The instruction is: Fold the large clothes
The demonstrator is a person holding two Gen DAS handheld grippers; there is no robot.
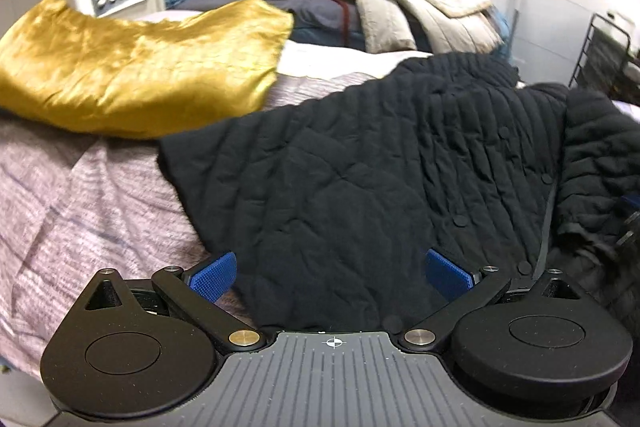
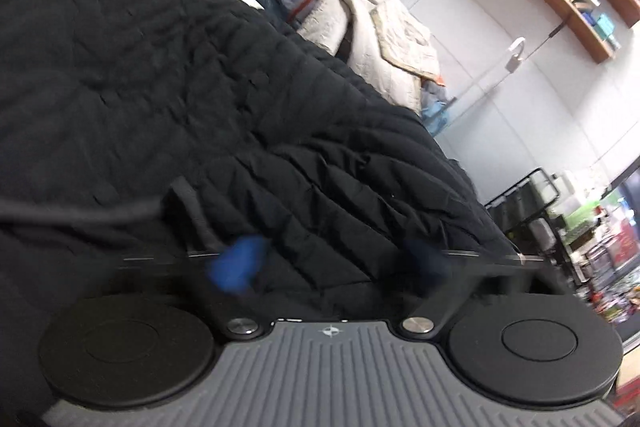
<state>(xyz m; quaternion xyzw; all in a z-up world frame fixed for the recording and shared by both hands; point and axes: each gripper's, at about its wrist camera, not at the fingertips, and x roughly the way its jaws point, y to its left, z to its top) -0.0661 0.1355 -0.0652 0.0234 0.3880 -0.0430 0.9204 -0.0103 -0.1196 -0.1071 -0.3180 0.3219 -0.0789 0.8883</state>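
The left gripper [image 1: 331, 273] hangs just above the near hem of the black quilted padded jacket [image 1: 360, 163], its blue ridged pads [image 1: 214, 273] spread wide with nothing between them. The right gripper [image 2: 332, 265] is blurred in its own view; its blue fingers appear well apart over a puffier fold of the same jacket [image 2: 200, 87], and I see nothing caught in them. The jacket lies spread on the mauve ribbed bedspread [image 1: 80, 195], collar toward the far side, just beside a crumpled golden satin cloth [image 1: 132, 67]. It will likely handle as a soft, limp but bulky thing: light for its size, springy with filling, its smooth shell apt to slip from a shallow pinch. A good hold would be the hem corner or the stiffer front edge near the row of round black snap buttons [image 1: 524, 269], where the layers are stitched flat. The surface is matt black, diamond-quilted on the body and ribbed in narrow channels on the sleeve at the right.
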